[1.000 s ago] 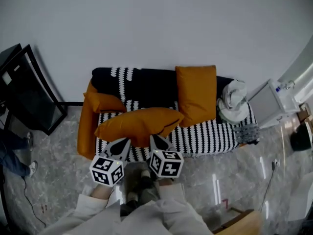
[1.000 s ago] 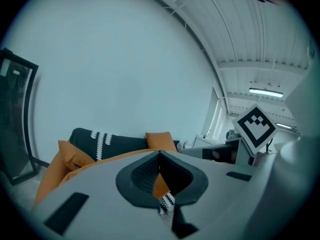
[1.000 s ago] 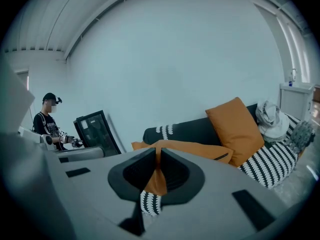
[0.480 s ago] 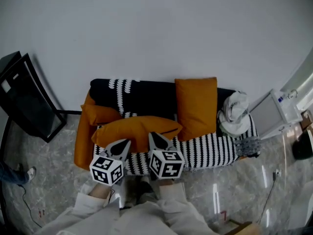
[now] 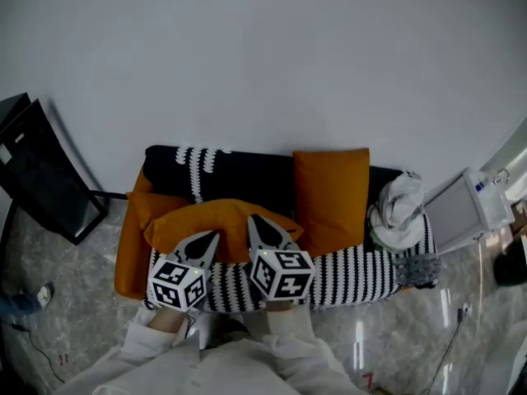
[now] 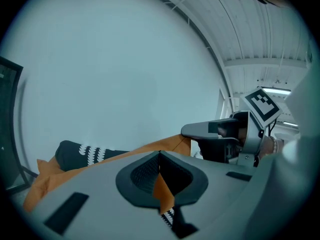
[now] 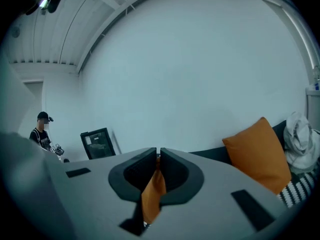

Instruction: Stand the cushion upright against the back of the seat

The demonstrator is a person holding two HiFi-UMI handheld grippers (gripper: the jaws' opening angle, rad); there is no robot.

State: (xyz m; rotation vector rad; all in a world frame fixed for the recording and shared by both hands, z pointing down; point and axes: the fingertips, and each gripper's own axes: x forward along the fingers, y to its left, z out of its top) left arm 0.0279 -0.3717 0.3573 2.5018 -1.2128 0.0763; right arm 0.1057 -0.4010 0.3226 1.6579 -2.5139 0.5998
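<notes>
I had both pairs of fingers clamped on the orange cushion (image 5: pixel 216 219). The left gripper (image 5: pixel 202 241) pinched a fold of its near edge. The right gripper (image 5: pixel 262 227), whose fingers had just been closing, pinched another. The cushion lay roughly level, seemingly lifted, over the striped sofa (image 5: pixel 362 274) seat, in front of its black back.

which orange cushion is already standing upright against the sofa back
The cushion right of centre, beside the white bundle: it stands upright against the dark backrest. The front cushion is horizontal.
</notes>
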